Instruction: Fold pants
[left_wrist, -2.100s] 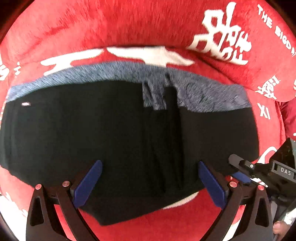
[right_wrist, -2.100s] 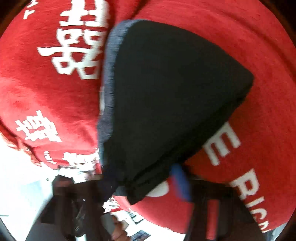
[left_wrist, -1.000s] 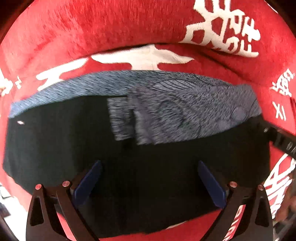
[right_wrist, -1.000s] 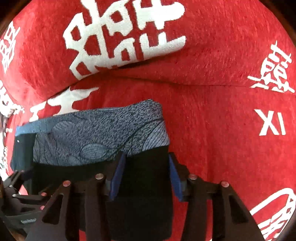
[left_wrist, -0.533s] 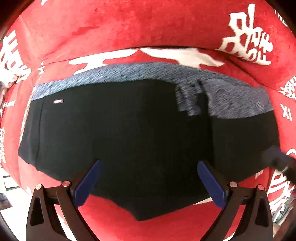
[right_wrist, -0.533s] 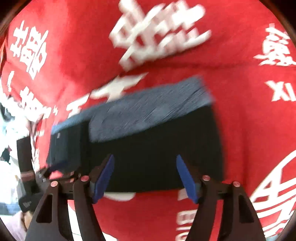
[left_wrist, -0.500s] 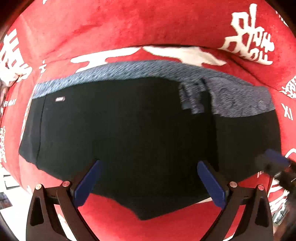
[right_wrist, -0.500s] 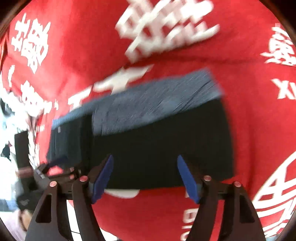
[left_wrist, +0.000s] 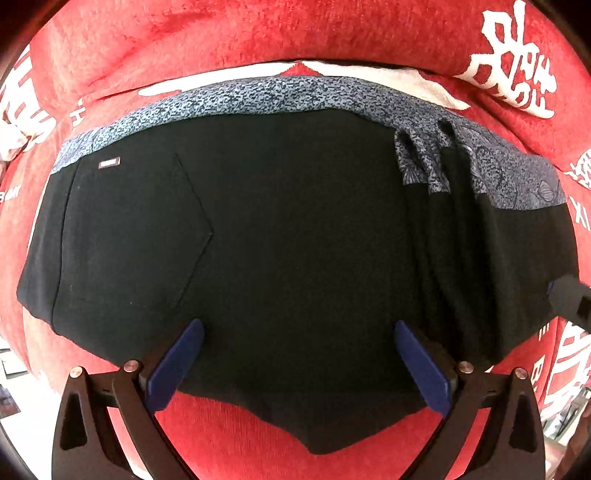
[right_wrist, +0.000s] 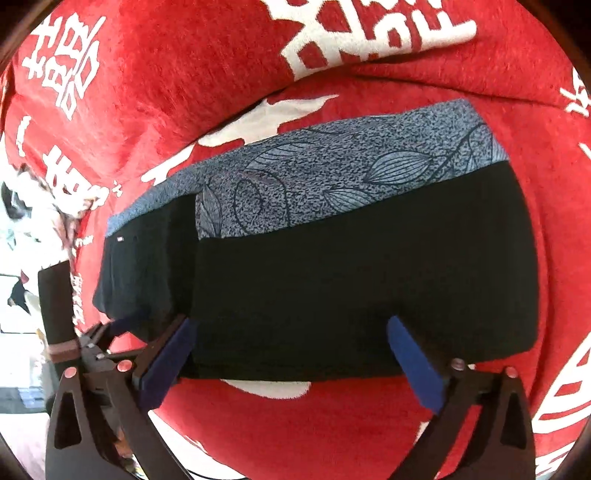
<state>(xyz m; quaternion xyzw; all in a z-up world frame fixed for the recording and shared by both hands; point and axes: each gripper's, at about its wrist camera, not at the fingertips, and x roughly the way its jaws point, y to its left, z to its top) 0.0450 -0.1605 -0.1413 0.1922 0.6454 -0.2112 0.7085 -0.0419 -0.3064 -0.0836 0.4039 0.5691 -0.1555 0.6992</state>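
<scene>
We are hovering over the folded black pants lying on the red printed blanket. Our left gripper is holding its fingers wide apart, empty; our right gripper has just been opening, nothing clamped between its fingers.

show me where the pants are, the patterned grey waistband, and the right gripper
pants (left_wrist: 295, 240), left wrist view, middle of the black fabric.
patterned grey waistband (right_wrist: 332, 177), right wrist view, its leaf-printed middle.
right gripper (right_wrist: 291, 354), right wrist view, midway between its open fingertips.
</scene>
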